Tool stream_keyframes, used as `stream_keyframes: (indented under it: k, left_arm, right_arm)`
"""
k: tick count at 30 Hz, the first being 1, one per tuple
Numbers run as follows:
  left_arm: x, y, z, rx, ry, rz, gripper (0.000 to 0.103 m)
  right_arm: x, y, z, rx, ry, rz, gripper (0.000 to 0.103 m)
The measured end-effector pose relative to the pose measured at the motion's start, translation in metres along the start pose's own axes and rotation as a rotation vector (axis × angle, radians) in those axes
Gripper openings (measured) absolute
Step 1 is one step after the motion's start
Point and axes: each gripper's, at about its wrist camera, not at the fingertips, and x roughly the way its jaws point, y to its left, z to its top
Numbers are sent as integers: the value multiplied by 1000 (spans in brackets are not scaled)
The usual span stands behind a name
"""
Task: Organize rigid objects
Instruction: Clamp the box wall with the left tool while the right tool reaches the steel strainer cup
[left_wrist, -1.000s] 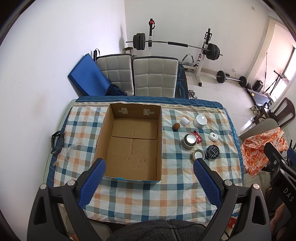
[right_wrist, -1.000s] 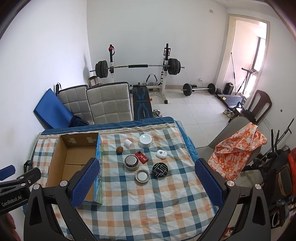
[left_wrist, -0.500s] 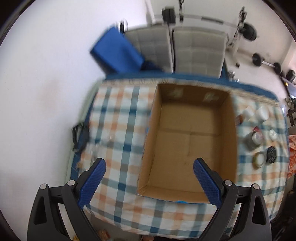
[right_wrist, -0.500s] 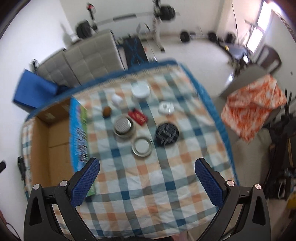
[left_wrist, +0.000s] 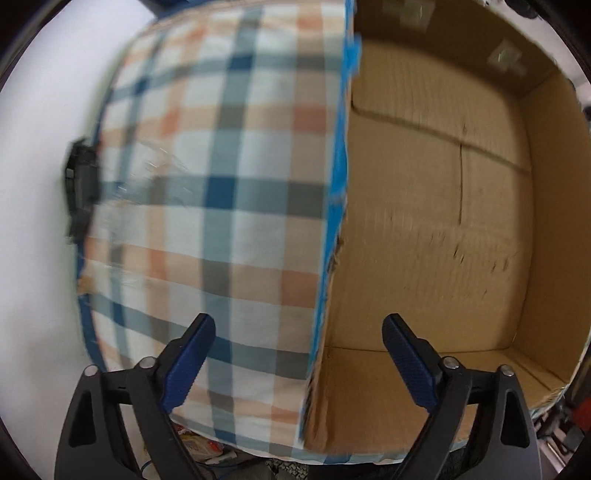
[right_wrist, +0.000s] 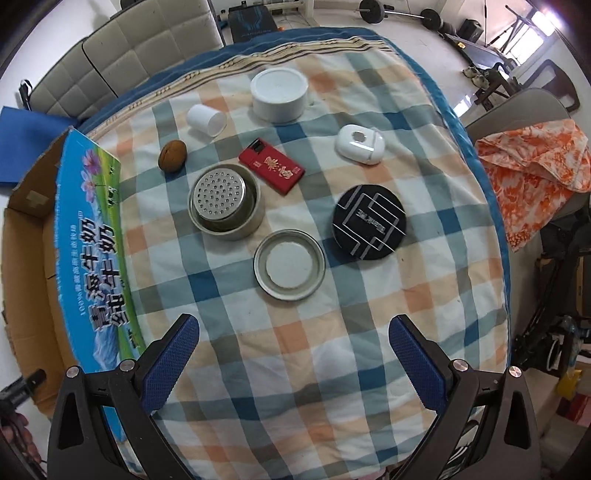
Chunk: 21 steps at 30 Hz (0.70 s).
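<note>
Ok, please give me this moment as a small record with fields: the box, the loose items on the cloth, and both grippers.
box: cardboard box, open top, nothing visible inside
box position: left part of the checked tablecloth
items on cloth: white tub, white cup on its side, brown nut, red pack, white case, strainer cup, metal lid, black round tin
left gripper: jaws open, straddling the box's left wall
right gripper: jaws open, holding nothing, above the cloth
</note>
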Motion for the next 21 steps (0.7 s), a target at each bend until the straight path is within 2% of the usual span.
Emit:
stream_keyframes:
  k: [2,4,6,9,10,12,14,16,19,21]
  left_arm:
    - [11,-1,0,4,18,-16,84]
    - [19,-3,0,10,27,-33,76]
    - [27,-1,0,8,37,-46,60]
    - [32,-4,-1,19,43,-62,47]
    - [33,-5,-1,30,43,-60,46]
    - [35,-8,0,37,42,-62,32]
    - [36,-8,0,43,43,-69,27]
    - [33,-14,1,53,42,-65,17]
    - [34,-16,1,61,35,-54,13]
    - [39,-15,0,48,26,-44,7]
  right_arm:
    - [9,7,5,-7,13,1,103]
    - [16,13,9,-10,25,-5,103]
    - [22,22,15,-15,31,0,103]
    - [29,36,24,-26,32,5,103]
    - [32,40,28,-27,36,6,103]
    - [39,50,38,-27,37,5,103]
    - [45,58,49,-31,28,-17,103]
    - [52,65,61,-32,25,-28,103]
    - [62,72,76,-27,30,-39,103]
    - [70,75,87,-18,39,-47,103]
